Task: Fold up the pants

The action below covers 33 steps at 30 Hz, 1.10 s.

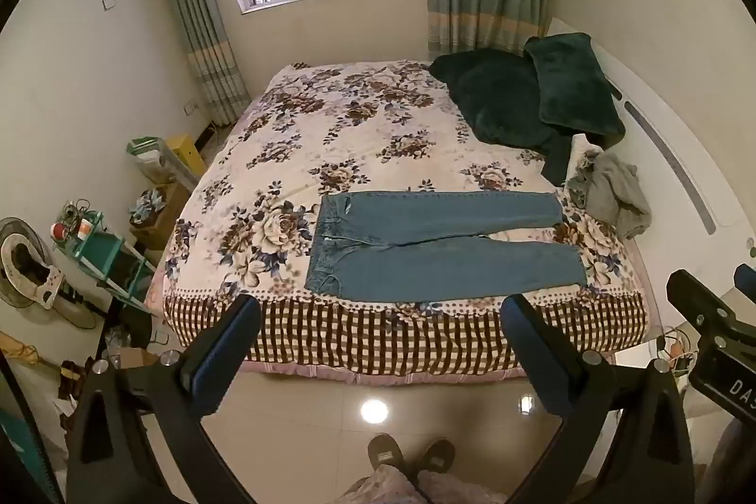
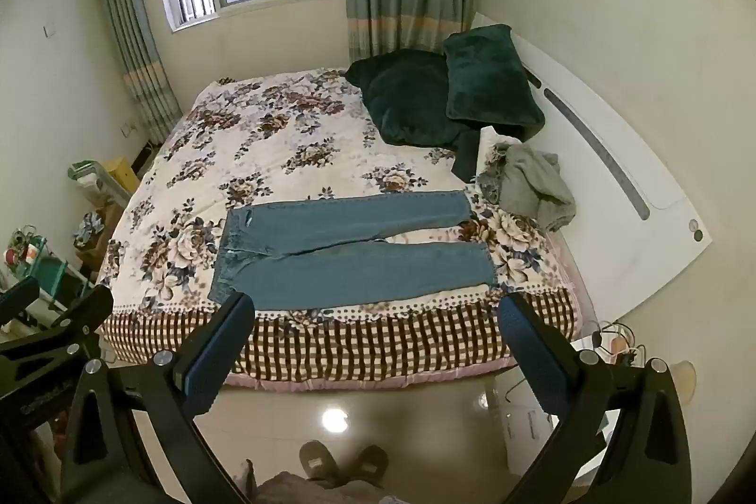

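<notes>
Blue jeans (image 1: 439, 246) (image 2: 349, 253) lie flat across the near part of the bed, waist to the left, both legs spread to the right and slightly apart. My left gripper (image 1: 380, 310) hangs open in front of the bed's near edge, above the floor, with nothing between its fingers. My right gripper (image 2: 375, 308) is open too, at about the same distance from the jeans and apart from them. The right gripper's black frame (image 1: 708, 329) shows at the right edge of the left wrist view; the left one's frame (image 2: 52, 329) shows at the left edge of the right wrist view.
The bed carries a floral quilt (image 1: 340, 135) with a checked border. Dark green pillows (image 1: 534, 93) and a grey garment (image 1: 609, 192) lie at its right end by the white headboard (image 2: 614, 192). Shelves and clutter (image 1: 104, 249) stand left. A person's slippered feet (image 1: 411, 457) stand on glossy tiles.
</notes>
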Each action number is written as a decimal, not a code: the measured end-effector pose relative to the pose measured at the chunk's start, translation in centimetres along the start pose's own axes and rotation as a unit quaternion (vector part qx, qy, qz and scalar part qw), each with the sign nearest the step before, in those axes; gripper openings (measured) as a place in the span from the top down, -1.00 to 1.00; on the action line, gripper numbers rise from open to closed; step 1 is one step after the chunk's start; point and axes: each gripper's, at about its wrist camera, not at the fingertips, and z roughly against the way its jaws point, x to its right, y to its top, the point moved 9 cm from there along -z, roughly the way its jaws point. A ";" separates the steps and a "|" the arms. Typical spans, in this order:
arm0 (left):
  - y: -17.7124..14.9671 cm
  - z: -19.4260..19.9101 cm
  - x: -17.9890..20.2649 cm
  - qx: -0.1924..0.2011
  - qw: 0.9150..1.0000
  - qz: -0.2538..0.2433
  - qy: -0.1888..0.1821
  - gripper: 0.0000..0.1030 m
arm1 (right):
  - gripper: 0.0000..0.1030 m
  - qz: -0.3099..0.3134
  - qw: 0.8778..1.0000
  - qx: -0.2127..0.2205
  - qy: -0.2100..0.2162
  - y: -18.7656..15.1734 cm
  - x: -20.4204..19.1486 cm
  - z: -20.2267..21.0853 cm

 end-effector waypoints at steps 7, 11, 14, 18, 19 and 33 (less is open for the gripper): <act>0.0 -0.1 0.0 -0.005 1.000 -0.012 0.011 -1.00 | -1.00 0.006 1.000 -0.006 -0.007 -0.4 0.1 0.0; 0.0 -0.1 0.0 -0.005 1.000 -0.011 0.010 -1.00 | -1.00 0.008 1.000 -0.009 -0.008 -0.3 -0.2 -0.1; 0.0 0.0 0.0 -0.003 1.000 -0.011 0.010 -1.00 | -1.00 0.008 1.000 -0.010 -0.008 -0.3 -0.3 -0.2; 0.0 0.0 0.0 -0.002 1.000 -0.011 0.011 -1.00 | -1.00 0.008 1.000 -0.009 -0.008 -0.4 -0.1 0.0; 0.0 0.0 0.0 -0.001 1.000 -0.011 0.010 -1.00 | -1.00 0.008 1.000 -0.008 -0.006 -0.4 -0.2 0.0; 1.1 0.0 0.4 -0.001 1.000 -0.009 0.007 -1.00 | -1.00 0.010 1.000 -0.014 -0.009 -0.9 -0.6 -0.5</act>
